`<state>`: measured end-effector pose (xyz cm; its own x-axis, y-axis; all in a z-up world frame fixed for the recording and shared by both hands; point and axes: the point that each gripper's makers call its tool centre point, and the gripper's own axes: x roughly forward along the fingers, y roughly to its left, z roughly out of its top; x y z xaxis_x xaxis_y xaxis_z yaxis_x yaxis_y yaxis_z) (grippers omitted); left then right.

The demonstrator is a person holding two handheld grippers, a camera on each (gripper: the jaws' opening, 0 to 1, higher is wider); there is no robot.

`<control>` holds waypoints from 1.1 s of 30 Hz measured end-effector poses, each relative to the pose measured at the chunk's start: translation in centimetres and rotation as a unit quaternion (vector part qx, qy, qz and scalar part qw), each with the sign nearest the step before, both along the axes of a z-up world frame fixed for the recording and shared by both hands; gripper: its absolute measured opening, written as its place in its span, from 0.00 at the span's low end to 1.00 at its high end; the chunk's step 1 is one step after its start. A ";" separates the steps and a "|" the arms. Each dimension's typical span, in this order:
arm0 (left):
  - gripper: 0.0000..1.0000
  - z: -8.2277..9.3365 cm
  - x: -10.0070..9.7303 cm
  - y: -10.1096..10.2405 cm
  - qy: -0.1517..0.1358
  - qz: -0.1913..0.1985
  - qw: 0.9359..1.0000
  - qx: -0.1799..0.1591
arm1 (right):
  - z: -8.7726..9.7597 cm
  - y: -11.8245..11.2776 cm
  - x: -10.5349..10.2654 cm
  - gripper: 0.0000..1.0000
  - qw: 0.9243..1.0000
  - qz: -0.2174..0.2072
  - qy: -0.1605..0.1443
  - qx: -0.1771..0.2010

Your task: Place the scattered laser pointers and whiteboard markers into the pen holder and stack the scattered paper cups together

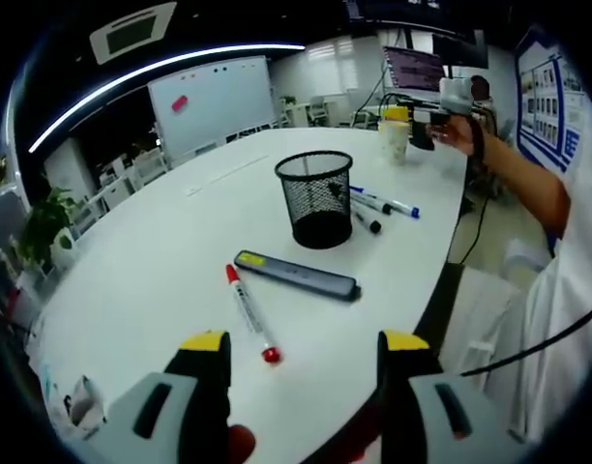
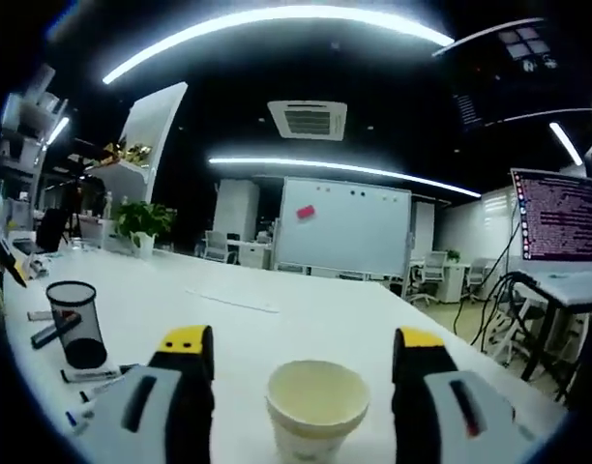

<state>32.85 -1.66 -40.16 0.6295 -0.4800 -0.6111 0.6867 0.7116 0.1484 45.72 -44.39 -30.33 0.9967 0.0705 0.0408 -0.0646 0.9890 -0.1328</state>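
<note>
A black mesh pen holder point(image 1: 315, 198) stands mid-table. In front of it lie a dark laser pointer point(image 1: 296, 275) and a red-capped whiteboard marker point(image 1: 250, 314). Blue-capped markers point(image 1: 385, 203) and a black marker point(image 1: 367, 222) lie behind the holder. My left gripper point(image 1: 306, 362) hovers open just short of the red marker. At the far end of the table a paper cup point(image 1: 394, 142) stands upright, with my right gripper point(image 1: 417, 118) at it. In the right gripper view that paper cup point(image 2: 315, 406) sits between the jaws of my right gripper point(image 2: 301, 350), open with gaps on both sides. The pen holder point(image 2: 78, 333) shows far left.
The white table point(image 1: 132, 261) curves to an edge on the right, where a person's arm point(image 1: 528, 179) reaches in. A whiteboard point(image 1: 214, 97), chairs and a monitor point(image 1: 412, 68) stand beyond. A potted plant point(image 1: 40, 227) is at the left. Cables hang off the table edge.
</note>
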 end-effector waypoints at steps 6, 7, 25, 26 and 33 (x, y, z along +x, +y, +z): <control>0.61 -0.1 0.0 0.1 0.001 0.000 1.000 0.000 | 0.5 0.6 -0.1 0.74 1.000 0.012 0.003 -0.002; 0.61 -0.1 0.0 0.1 0.001 0.000 1.000 0.000 | 0.5 0.6 -0.2 0.74 1.000 0.013 0.003 -0.002; 0.61 0.1 0.3 -0.1 -0.002 -0.003 1.000 0.001 | 1.9 1.6 -1.0 0.69 1.000 0.028 0.001 0.008; 0.61 0.1 0.3 -0.2 -0.001 -0.004 1.000 0.001 | 1.9 1.6 -1.1 0.69 0.999 0.030 0.002 0.009; 0.61 0.2 0.3 -0.1 -0.003 -0.004 1.000 0.002 | 1.9 2.6 -1.4 0.69 0.999 0.044 0.012 0.006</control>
